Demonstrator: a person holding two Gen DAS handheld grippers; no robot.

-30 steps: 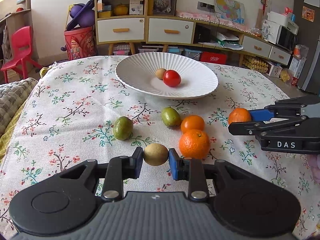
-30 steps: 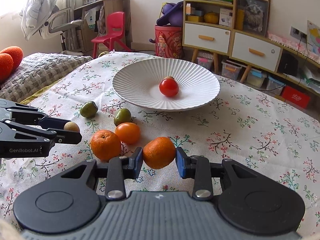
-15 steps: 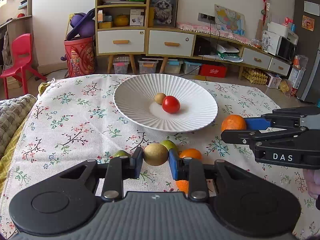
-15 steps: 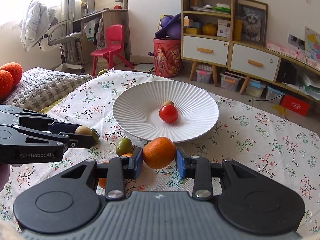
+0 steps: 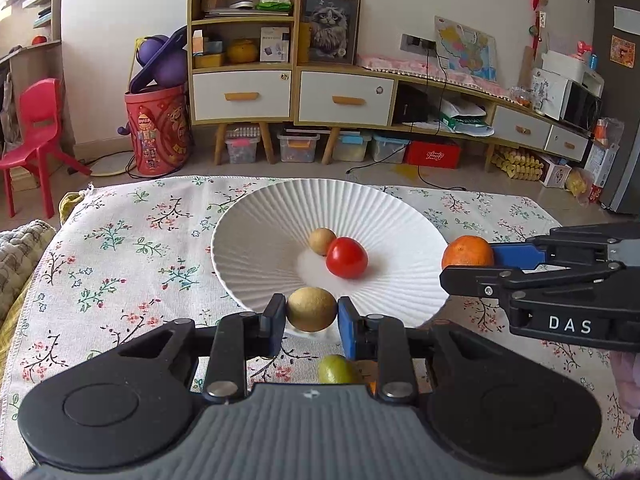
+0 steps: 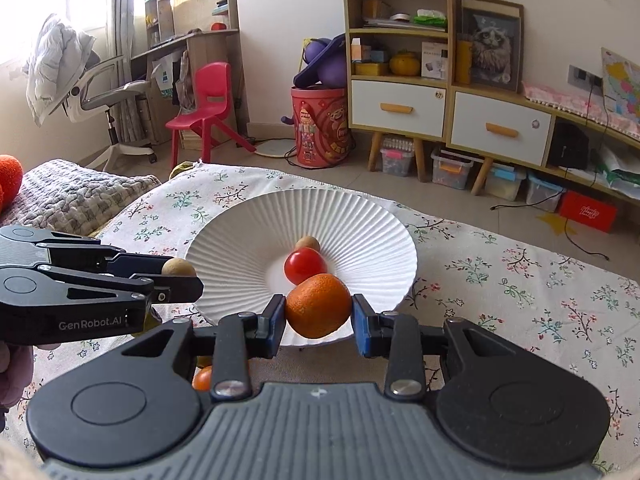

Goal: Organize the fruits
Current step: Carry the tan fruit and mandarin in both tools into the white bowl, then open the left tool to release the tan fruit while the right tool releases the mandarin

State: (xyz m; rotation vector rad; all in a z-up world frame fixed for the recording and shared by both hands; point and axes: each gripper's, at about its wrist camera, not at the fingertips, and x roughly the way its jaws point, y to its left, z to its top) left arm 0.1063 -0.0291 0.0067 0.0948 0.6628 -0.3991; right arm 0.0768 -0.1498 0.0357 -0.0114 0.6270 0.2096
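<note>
Tablecloth (image 5: pixel 120 264) spreads bare and flowered on the left, out to its hemmed edge; left gripper (image 5: pixel 312 312) is clamped on a dull tan-green round fruit (image 5: pixel 312 309), held over the near rim of the white ribbed plate (image 5: pixel 256 248); two fruits lie in the plate's middle, touching: one small brown fruit (image 5: pixel 322 241) and one glossy red tomato (image 5: pixel 346 257); right gripper (image 6: pixel 319 312) is clamped on a dimpled orange (image 6: pixel 318 305) at the plate's near right rim; one green fruit (image 5: pixel 335 369) lies on the cloth beneath the left gripper; open cloth lies right of the plate.
</note>
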